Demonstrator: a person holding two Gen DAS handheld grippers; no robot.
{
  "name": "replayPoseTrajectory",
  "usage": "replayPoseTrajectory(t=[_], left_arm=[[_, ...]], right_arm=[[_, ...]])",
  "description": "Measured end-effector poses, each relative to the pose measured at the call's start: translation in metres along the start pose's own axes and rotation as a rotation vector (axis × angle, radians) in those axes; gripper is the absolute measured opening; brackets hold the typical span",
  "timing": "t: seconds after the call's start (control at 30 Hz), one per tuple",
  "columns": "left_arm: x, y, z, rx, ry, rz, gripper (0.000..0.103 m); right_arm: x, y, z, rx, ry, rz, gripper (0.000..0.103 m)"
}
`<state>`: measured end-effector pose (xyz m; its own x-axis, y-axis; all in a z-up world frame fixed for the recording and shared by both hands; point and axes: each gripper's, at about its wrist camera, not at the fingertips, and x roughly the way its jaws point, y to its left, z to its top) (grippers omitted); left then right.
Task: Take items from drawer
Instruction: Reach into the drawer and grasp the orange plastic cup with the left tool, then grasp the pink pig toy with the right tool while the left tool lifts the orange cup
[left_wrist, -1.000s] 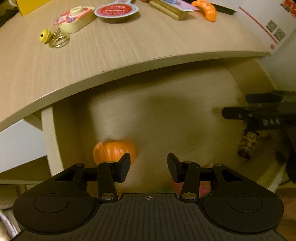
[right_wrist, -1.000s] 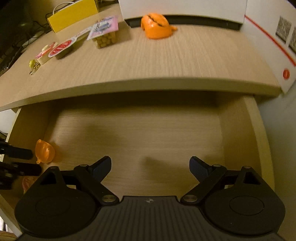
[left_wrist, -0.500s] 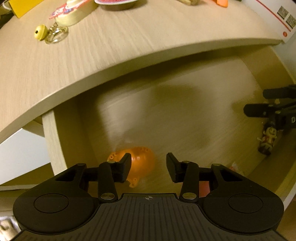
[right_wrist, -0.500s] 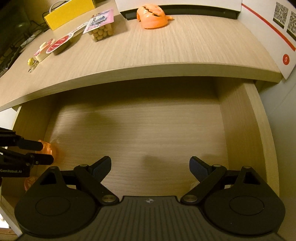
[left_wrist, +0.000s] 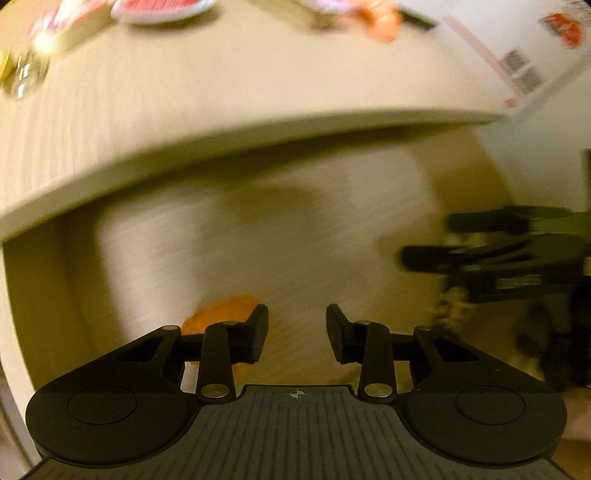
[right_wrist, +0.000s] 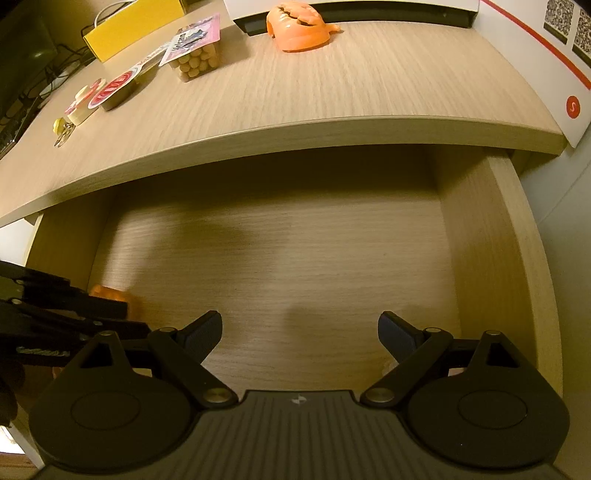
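Open wooden drawer, near-left corner: held orange toy, offset left of closing left gripper, ungripped, nearer than right gripper, spread wide, empty.

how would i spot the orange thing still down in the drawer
Find the open drawer under the wooden desktop and look at its left wall. The small orange toy lies on the drawer floor there, partly behind the left gripper, whose jaws are closing. It is the only orange thing inside; the orange pumpkin sits up on the desktop.
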<state>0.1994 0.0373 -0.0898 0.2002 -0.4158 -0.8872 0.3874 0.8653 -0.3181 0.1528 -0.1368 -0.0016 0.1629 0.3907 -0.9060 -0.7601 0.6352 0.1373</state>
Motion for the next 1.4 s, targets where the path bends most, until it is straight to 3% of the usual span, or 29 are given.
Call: replayPoseTrajectory(t=[0.07,0.23,0.4,0.83,0.87,0.9,1.03,1.2,1.4], left_arm=[[-0.015,0.002,-0.001,0.018,-0.020,0.015,0.038],[-0.033,0.021,-0.005,0.058,-0.018,0.211,0.038],[-0.030,0.040,-0.007,0.030,0.009,0.237,0.038],[0.015,0.024,-0.001,0.082,0.072,0.206,0.038],[0.015,0.020,0.001,0.081,0.077,0.201,0.033],[0.017,0.018,-0.001,0.083,0.079,0.202,0.014],[0.022,0.015,-0.007,0.043,0.088,0.208,0.010],[0.016,0.014,-0.009,0.017,0.055,0.162,0.010],[-0.012,0.020,-0.015,-0.034,-0.047,0.149,0.010]], right_arm=[[-0.002,0.000,0.000,-0.001,0.000,0.000,0.092],[-0.003,0.002,0.001,-0.003,0.006,-0.004,0.092],[-0.003,0.003,0.001,-0.001,0.008,-0.006,0.092],[-0.004,0.007,-0.001,-0.008,0.017,-0.015,0.092],[-0.004,0.007,-0.001,-0.008,0.018,-0.014,0.092],[-0.004,0.008,-0.001,-0.009,0.018,-0.014,0.092],[-0.007,0.008,-0.002,-0.007,0.013,-0.014,0.092],[-0.010,0.019,0.000,-0.053,0.035,-0.016,0.092],[-0.014,0.045,0.006,-0.097,0.112,0.087,0.092]])
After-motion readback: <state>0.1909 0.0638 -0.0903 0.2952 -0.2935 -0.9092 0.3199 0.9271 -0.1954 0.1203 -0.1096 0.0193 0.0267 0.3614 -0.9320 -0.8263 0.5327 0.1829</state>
